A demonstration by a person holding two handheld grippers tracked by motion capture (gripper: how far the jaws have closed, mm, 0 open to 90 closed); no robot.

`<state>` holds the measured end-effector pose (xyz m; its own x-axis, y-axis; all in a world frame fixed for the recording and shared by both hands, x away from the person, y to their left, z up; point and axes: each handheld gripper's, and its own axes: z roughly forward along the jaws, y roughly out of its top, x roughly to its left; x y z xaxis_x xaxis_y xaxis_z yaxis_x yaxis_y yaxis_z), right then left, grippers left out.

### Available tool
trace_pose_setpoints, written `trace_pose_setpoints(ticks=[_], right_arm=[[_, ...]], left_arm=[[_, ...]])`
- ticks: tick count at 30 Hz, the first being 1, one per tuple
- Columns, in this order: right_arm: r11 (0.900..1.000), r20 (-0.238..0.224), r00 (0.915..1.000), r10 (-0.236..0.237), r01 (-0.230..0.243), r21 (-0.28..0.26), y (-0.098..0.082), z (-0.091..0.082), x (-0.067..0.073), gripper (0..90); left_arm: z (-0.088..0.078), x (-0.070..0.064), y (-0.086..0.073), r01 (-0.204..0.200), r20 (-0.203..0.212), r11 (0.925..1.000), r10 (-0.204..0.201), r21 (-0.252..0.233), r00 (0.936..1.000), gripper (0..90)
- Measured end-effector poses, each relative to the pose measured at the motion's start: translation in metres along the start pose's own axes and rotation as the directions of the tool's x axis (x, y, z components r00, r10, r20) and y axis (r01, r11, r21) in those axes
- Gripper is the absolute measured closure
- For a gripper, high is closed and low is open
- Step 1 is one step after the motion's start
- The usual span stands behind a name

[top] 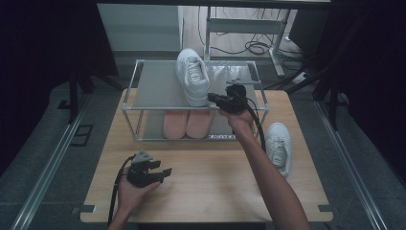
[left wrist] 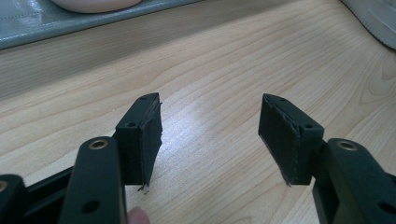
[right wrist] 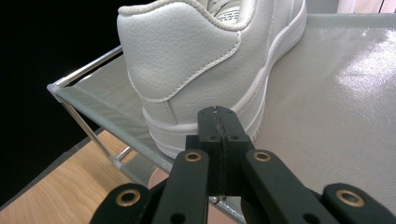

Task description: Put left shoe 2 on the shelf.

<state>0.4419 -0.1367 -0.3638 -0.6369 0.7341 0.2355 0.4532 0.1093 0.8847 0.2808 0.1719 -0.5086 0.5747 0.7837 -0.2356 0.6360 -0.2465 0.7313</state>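
Centre frame: white sneaker (top: 193,75) blocks rack top (top: 158,86) | right half bare | lower centre tabletop (top: 210,177) open | second sneaker (top: 278,146) at right edge

Pink slippers (top: 186,122) on the lower shelf; cables (top: 256,47) on the floor.

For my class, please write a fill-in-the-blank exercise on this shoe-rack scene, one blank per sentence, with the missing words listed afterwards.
1. One white sneaker stands on the ____ shelf of the shoe rack.
2. The pair of slippers on the lower shelf is ____ in colour.
3. The right gripper, at the sneaker's heel, has its jaws ____.
4. The second white sneaker lies on the wooden table, to the ____ of the rack in the high view.

Missing words: top; pink; shut; right
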Motion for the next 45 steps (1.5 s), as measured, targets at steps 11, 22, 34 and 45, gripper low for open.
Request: trace_pose_setpoints(ticks=[11,22,34,45], right_arm=[[1.000,-0.020,0.9998,-0.005,0.005,0.002,0.001,0.004,0.006,89.5],[1.000,-0.043,0.9990,-0.015,0.015,-0.002,0.002,0.012,0.018,89.4],[1.000,-0.065,0.9978,-0.011,0.011,-0.008,0.003,0.020,0.026,89.5],[1.000,-0.078,0.9967,-0.019,0.019,-0.005,0.003,0.027,0.034,89.4]], left_arm=[[-0.005,0.007,-0.001,0.020,-0.005,0.9997,-0.020,-0.014,0.9998,40.0],[-0.004,0.007,-0.001,0.020,-0.004,0.9998,-0.020,-0.010,0.9998,40.0],[-0.003,0.008,-0.002,0.024,-0.005,0.9997,-0.024,-0.008,0.9997,40.0],[-0.002,0.008,-0.002,0.023,-0.005,0.9997,-0.023,-0.004,0.9997,40.0]])
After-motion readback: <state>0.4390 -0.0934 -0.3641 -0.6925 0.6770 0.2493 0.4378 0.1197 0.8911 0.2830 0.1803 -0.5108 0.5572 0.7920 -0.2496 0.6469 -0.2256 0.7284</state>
